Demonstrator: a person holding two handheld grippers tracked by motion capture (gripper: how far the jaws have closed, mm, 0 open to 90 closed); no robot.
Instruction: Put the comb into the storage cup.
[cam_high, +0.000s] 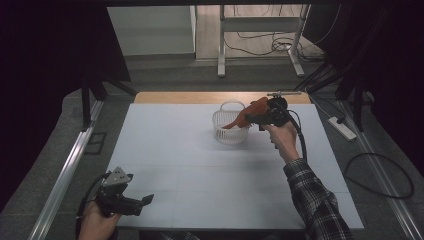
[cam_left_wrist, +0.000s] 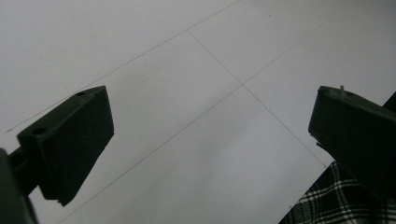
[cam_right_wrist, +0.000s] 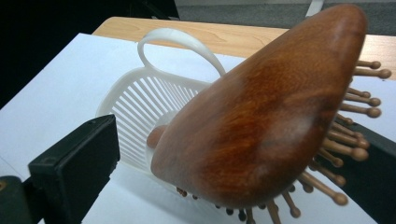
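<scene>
Right gripper raised, wooden hairbrush over basket

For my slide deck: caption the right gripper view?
Wooden hairbrush between the right tool's jaws, handle end in white basket.

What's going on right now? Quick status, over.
Right gripper at the white basket, wooden hairbrush between its jaws, handle in basket. Left gripper open, idle over the table. Nothing in the way.
</scene>
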